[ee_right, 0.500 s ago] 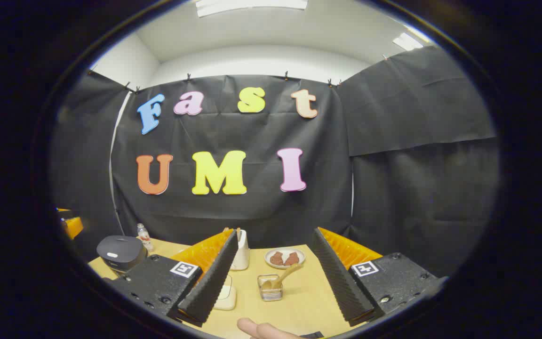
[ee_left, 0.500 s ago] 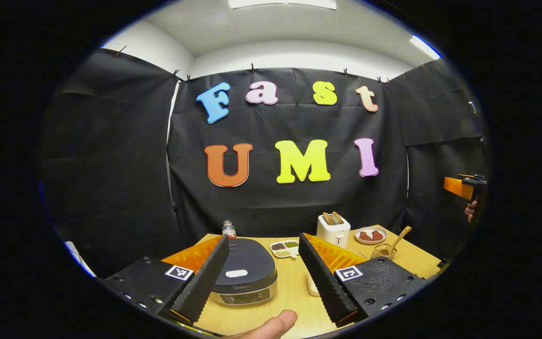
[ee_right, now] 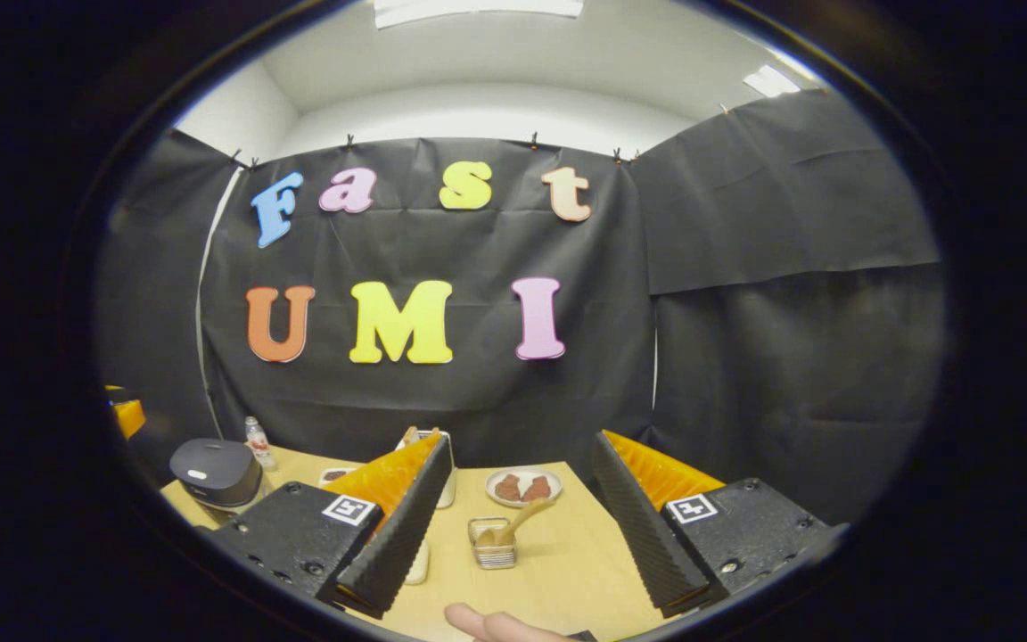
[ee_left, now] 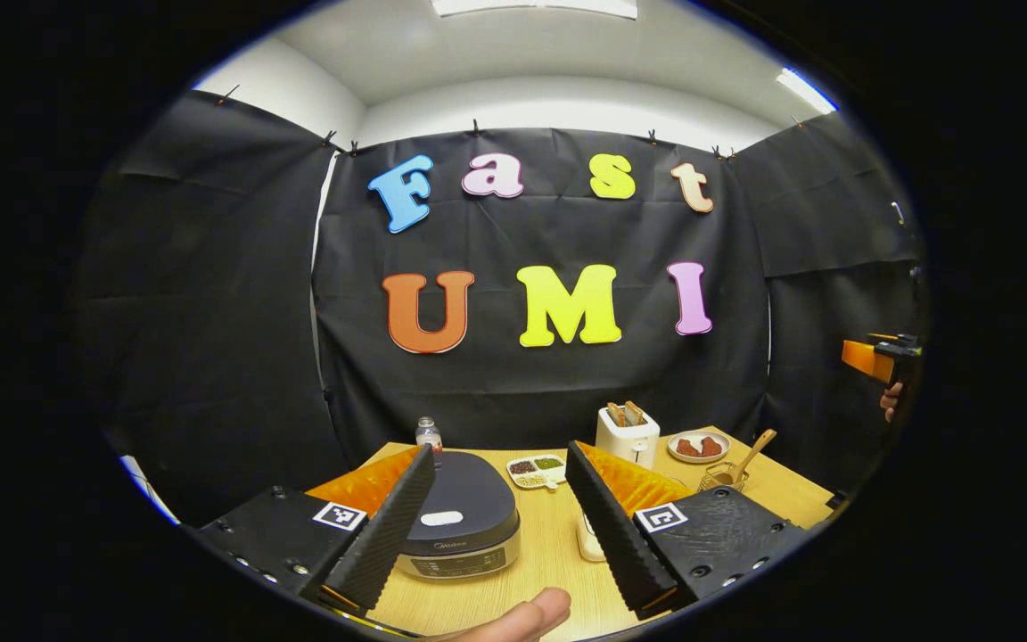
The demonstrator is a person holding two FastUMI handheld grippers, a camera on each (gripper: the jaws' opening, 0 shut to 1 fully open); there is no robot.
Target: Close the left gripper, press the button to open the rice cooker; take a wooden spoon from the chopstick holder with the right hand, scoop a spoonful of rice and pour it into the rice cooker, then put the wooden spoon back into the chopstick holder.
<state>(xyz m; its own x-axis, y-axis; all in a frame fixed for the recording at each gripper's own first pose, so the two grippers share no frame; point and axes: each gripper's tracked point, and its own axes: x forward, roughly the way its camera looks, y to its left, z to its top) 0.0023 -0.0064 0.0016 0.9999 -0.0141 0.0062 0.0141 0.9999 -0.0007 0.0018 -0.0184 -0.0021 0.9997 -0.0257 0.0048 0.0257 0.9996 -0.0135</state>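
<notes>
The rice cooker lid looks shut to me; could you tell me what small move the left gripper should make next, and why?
Probably close the left gripper first. Its fingers stand wide apart, with the rice cooker between them in the left gripper view, lid down and the pale button on top untouched. Shut fingers would give one tip to press that button. The wooden spoon waits in the chopstick holder.

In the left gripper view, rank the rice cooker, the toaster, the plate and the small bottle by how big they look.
1. rice cooker, though it is nearest the camera
2. toaster
3. plate
4. small bottle
</notes>
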